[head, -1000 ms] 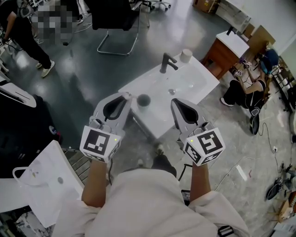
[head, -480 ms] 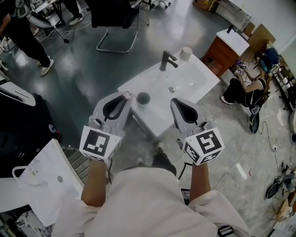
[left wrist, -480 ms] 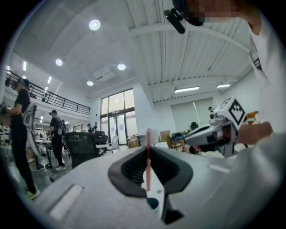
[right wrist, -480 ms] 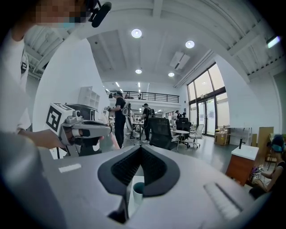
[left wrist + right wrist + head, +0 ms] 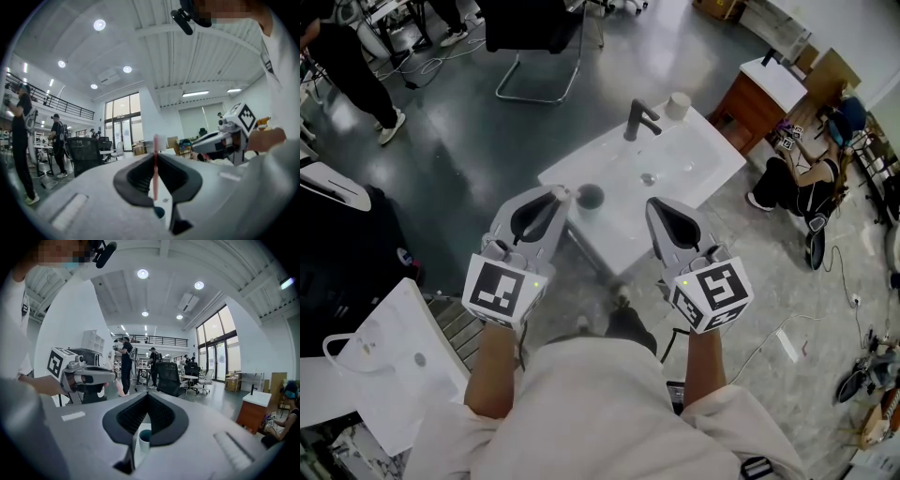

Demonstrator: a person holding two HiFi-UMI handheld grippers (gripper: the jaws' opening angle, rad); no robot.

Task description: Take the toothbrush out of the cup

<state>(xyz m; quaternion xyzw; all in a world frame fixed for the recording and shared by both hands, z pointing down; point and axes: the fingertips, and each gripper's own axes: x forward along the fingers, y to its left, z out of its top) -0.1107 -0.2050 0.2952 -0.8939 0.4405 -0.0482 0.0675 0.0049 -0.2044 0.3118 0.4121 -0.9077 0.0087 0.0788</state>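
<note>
Over tabletop (image 5: 675, 169) edge, toothbrush (image 5: 155, 178) pinched upright by left gripper (image 5: 556, 193), seemingly clear of cup (image 5: 591, 198). Right gripper (image 5: 149, 394) pressed together, empty. Removal judged done; setting-down likely required next.

A black tap (image 5: 639, 120) is fixed on a white sink (image 5: 686, 174). A brown cabinet (image 5: 757, 105) is placed nearby. A black chair (image 5: 534, 37) is seen behind.

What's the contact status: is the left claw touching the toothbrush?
Touching. The left gripper view shows the left claw shut on the toothbrush. Its pink handle stands upright, pinched between the jaws with no gap.
</note>
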